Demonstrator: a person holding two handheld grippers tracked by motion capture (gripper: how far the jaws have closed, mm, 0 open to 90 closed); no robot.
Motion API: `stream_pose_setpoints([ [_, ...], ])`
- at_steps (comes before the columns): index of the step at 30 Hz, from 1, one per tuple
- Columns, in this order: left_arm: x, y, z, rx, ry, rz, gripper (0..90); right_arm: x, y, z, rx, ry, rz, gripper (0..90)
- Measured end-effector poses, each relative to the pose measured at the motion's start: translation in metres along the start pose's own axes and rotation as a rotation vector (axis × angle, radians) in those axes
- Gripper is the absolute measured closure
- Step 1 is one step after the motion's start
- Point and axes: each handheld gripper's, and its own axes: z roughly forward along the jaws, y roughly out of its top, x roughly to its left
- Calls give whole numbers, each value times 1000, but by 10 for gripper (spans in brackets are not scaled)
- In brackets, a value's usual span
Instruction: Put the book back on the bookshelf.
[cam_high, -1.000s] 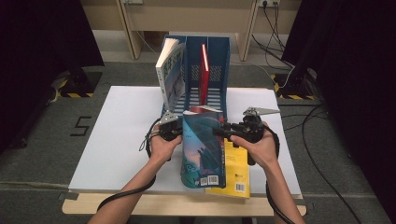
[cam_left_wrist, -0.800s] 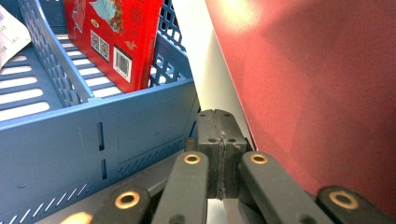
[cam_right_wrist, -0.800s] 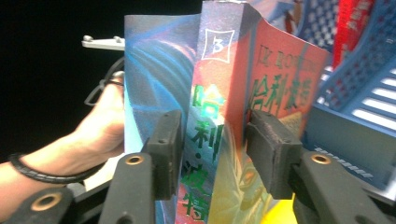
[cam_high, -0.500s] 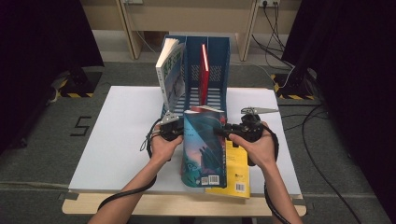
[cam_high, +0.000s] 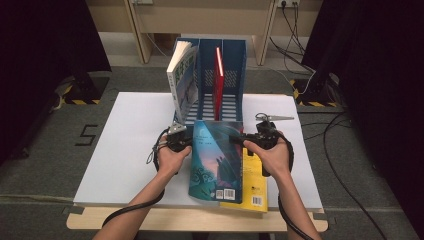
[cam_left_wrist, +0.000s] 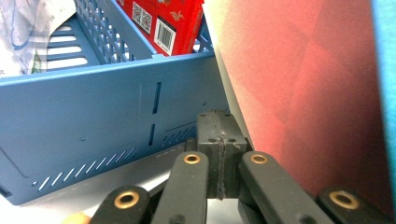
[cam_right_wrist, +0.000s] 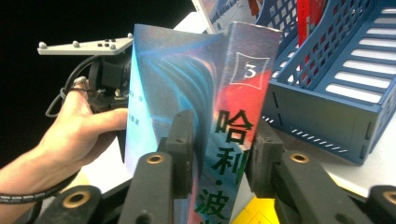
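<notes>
The blue book (cam_high: 217, 160) stands on edge just in front of the blue file rack (cam_high: 232, 75), tilted toward the person, with its top edge close to the rack's low front wall and little gap between them. The rack is the landmark: it sits at the far middle of the white table (cam_high: 125, 145), whose broad left part lies bare, while to the right of the rack a narrower strip stays free up to the table's edge. A pale book (cam_high: 182, 80) leans in the rack's left slot and a red book (cam_high: 219, 75) stands upright in a slot to its right; the rightmost slot is open. Under the blue book, nearer the person than the rack, lies a yellow book (cam_high: 255, 187) flat on the table, reaching close to the near edge. Grey carpet, dark curtains and cables surround the table. The right gripper (cam_right_wrist: 219, 149) straddles the blue book's spine, its jaws having just been closing around it, with the pads at or almost on the covers. The left gripper (cam_left_wrist: 219, 154) has its jaws pressed together, empty, beside the book's reddish cover near the rack's front wall. The blue book's cover shows teal and red swirls with dark green characters and a numeral three.
</notes>
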Motion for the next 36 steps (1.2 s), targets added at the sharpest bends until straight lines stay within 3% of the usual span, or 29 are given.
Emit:
stream_pose_setpoints([
  [10, 2, -2, -2, 0, 1, -1, 898, -3, 1, 4, 5, 13, 111, 747],
  [13, 6, -3, -5, -6, 10, 0, 897, -1, 2, 2, -6, 23, 107, 752],
  [22, 18, -1, -27, -65, 21, -22, 862, 19, 7, -11, -85, 34, -4, 755],
  [26, 21, 6, -31, -75, 42, -18, 859, 30, 13, -15, -145, 41, -73, 755],
  [31, 21, 17, -32, -100, 48, -13, 859, 38, 19, -17, -226, 38, -121, 755],
  [36, 20, 23, -30, -107, 50, -11, 858, 41, 24, -14, -258, 15, -182, 755],
])
